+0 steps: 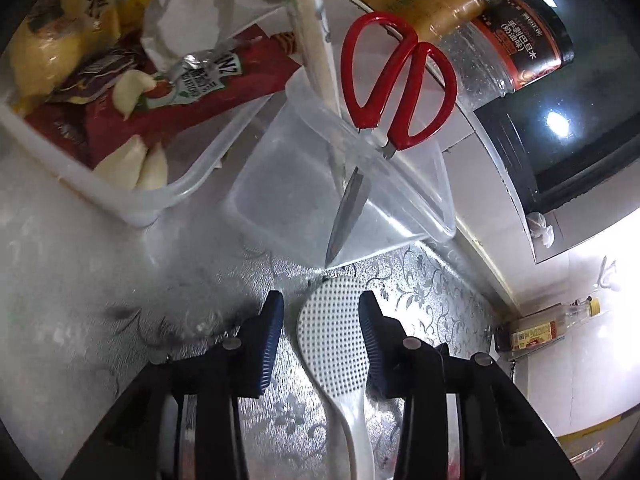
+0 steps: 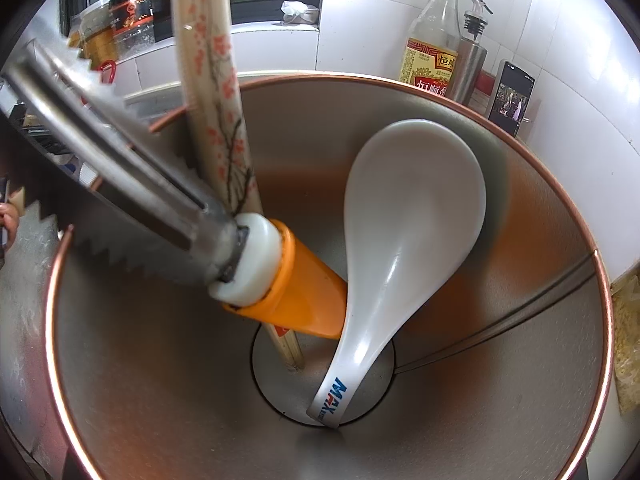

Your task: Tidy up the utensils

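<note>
Left tool (image 1: pixel 320 320): spread, straddling the white rice paddle (image 1: pixel 334 336) flat on the table (image 1: pixel 100 280), pads clear.
Right tool: unseen; cannot tell its state.
Risk: flat paddle slips when pinched.
Risk: nearby scissors (image 1: pixel 394 92) tip the clear tub (image 1: pixel 280 200).
Metal cup (image 2: pixel 520 320): crowded; spoon (image 2: pixel 412 216) may block entry.

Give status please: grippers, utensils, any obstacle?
Left gripper open around white rice paddle on counter. Right gripper unseen, over metal holder with soup spoon. No obstacle.
</note>
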`<move>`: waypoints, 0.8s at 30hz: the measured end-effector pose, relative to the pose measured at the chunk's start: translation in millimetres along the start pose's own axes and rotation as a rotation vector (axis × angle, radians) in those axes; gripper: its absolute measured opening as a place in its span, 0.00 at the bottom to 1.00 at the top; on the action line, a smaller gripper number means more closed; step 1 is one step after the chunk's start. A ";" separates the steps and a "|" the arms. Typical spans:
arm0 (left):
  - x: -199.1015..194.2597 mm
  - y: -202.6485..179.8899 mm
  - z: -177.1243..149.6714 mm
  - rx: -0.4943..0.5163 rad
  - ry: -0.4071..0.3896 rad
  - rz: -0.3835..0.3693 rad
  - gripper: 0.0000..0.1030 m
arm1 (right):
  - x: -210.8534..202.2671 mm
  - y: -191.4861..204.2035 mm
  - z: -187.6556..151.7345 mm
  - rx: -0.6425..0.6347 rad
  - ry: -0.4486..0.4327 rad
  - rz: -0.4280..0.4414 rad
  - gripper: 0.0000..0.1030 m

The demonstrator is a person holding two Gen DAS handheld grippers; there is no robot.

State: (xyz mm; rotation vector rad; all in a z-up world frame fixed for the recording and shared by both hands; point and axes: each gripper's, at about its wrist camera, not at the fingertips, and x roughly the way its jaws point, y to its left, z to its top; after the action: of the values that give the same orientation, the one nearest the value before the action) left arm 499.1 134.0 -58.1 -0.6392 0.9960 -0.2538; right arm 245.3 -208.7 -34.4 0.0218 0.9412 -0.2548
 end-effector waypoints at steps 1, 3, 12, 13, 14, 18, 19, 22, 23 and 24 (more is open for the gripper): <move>3.3 1.1 4.3 0.017 0.006 0.003 0.38 | 0.0 -0.1 0.3 0.000 0.001 -0.001 0.89; 5.0 0.9 7.8 0.045 -0.013 0.005 0.38 | 0.1 0.1 0.6 0.000 0.006 -0.002 0.89; 20.7 4.6 15.8 0.104 0.000 -0.092 0.29 | 2.0 1.0 2.1 0.001 0.018 -0.013 0.89; 23.0 4.9 15.7 0.105 0.002 -0.078 0.16 | 2.0 1.3 2.3 0.000 0.017 -0.014 0.89; 23.2 7.1 13.8 0.110 0.002 -0.074 0.12 | 1.4 2.3 1.7 0.000 0.016 -0.016 0.89; 17.1 13.8 4.4 0.098 -0.022 -0.134 0.03 | 1.9 2.2 2.2 0.002 0.016 -0.020 0.89; 15.0 15.1 1.9 0.090 -0.030 -0.143 0.03 | 1.9 2.1 2.2 0.002 0.016 -0.020 0.89; 7.6 18.5 -10.1 0.076 -0.046 -0.161 0.03 | 1.9 1.9 2.3 0.002 0.016 -0.020 0.89; 6.4 18.9 -12.9 0.074 -0.048 -0.153 0.03 | 1.8 1.9 2.3 0.001 0.016 -0.019 0.89; 5.3 18.7 -15.1 0.077 -0.054 -0.140 0.02 | 1.8 1.9 2.3 0.000 0.015 -0.019 0.89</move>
State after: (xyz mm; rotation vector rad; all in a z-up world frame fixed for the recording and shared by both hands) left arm 487.6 140.5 -78.9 -0.6436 0.8869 -0.3945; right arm 248.5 -207.4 -34.7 0.0147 0.9571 -0.2729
